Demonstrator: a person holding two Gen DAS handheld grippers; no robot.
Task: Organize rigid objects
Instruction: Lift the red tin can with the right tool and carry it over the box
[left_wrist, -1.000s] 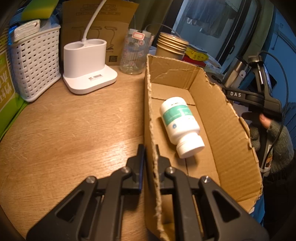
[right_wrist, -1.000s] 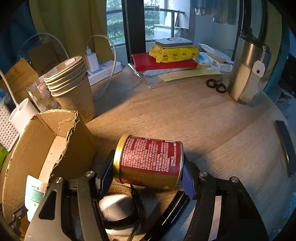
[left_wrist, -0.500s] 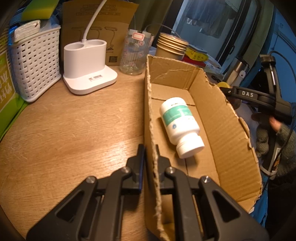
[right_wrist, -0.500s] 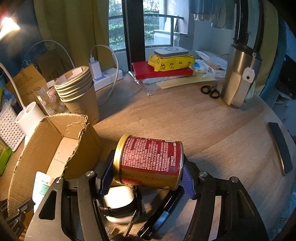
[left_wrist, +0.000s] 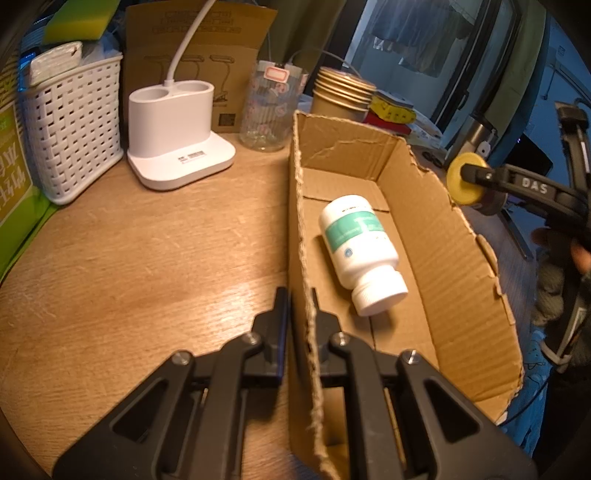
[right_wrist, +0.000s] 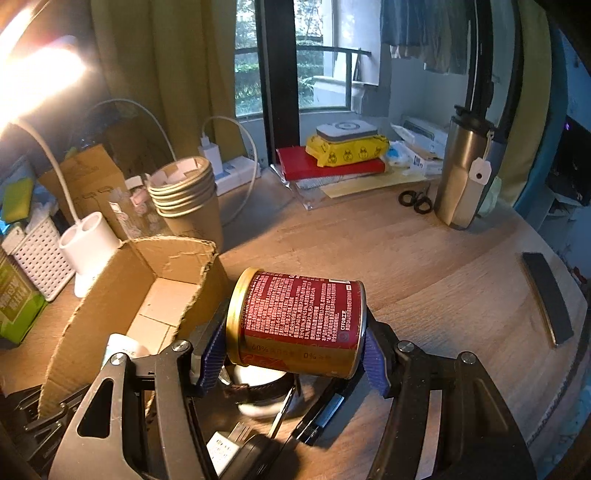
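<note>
Your left tongs (left_wrist: 300, 295) are pinched tight on the near side wall of the cardboard box (left_wrist: 458, 280), one finger outside it and one inside. In the box a white pill bottle (left_wrist: 360, 251) with a teal label lies on its side on the floor, cap toward you.

Your right tongs (right_wrist: 295, 350) are about half open and clamped on a red and gold can (right_wrist: 297, 319), which lies sideways between the blue pads (right_wrist: 212, 356), one end against each, lifted clear of the wooden surface (right_wrist: 424, 258) just right of the box's torn wall. Under the can lie a white round item and some dark gear, too hidden to name.

Beyond the box stand a stack of paper cups (right_wrist: 186, 192), a white lamp base (left_wrist: 177, 140) and a white basket (left_wrist: 74, 125). A steel tumbler (right_wrist: 463, 170) and scissors (right_wrist: 415, 199) sit farther right.
</note>
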